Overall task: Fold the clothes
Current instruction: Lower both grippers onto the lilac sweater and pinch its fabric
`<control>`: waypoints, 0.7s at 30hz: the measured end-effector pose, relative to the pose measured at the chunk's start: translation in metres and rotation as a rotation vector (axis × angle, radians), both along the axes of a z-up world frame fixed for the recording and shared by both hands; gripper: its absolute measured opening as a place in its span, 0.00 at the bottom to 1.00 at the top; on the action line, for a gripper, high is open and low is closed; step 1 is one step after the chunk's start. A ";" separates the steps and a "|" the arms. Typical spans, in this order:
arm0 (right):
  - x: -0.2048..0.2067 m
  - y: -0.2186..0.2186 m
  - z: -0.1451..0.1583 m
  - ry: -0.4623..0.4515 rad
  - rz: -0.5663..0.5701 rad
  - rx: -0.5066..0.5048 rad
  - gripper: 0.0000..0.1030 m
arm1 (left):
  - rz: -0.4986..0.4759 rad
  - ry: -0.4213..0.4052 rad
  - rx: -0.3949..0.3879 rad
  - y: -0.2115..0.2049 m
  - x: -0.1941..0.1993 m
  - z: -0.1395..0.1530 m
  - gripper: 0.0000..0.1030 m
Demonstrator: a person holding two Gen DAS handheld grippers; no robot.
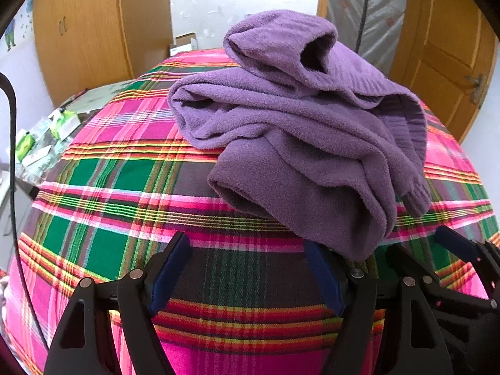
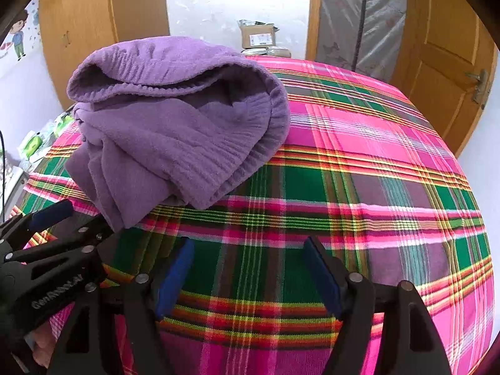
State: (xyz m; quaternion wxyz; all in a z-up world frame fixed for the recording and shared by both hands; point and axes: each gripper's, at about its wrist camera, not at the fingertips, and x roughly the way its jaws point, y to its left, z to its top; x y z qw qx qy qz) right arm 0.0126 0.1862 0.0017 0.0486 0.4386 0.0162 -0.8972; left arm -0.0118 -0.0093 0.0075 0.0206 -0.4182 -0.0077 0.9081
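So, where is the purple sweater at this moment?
The purple sweater lies crumpled on the plaid bedcover, just beyond both open grippers: right of centre in the left wrist view, upper left in the right wrist view.

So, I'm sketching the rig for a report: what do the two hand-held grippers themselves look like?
Both look alike: the left hand-held gripper and the right hand-held gripper have matte black angular frames with silver round pivot pins and dark blue finger pads. White lettering marks the left one's side; a black cable hangs left.

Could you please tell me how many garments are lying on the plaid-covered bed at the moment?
1: a crumpled purple fleece garment heaped on the plaid bedcover, just ahead of the open left gripper. Its folds could hide a smaller item.
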 end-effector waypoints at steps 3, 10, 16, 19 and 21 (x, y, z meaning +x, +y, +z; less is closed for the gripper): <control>-0.002 0.006 0.002 0.000 0.012 -0.035 0.69 | -0.032 0.037 -0.005 -0.005 0.000 0.011 0.75; -0.011 0.037 0.010 -0.003 0.029 -0.205 0.56 | -0.108 0.121 -0.019 -0.015 0.000 0.037 0.75; -0.013 0.055 0.023 0.039 0.063 -0.329 0.56 | -0.174 0.130 -0.031 -0.017 0.001 0.054 0.75; -0.017 0.057 0.026 0.041 0.084 -0.336 0.56 | -0.211 0.118 -0.025 -0.019 -0.001 0.062 0.75; -0.019 0.058 0.031 0.050 0.094 -0.361 0.56 | -0.239 0.140 -0.024 -0.020 -0.002 0.070 0.75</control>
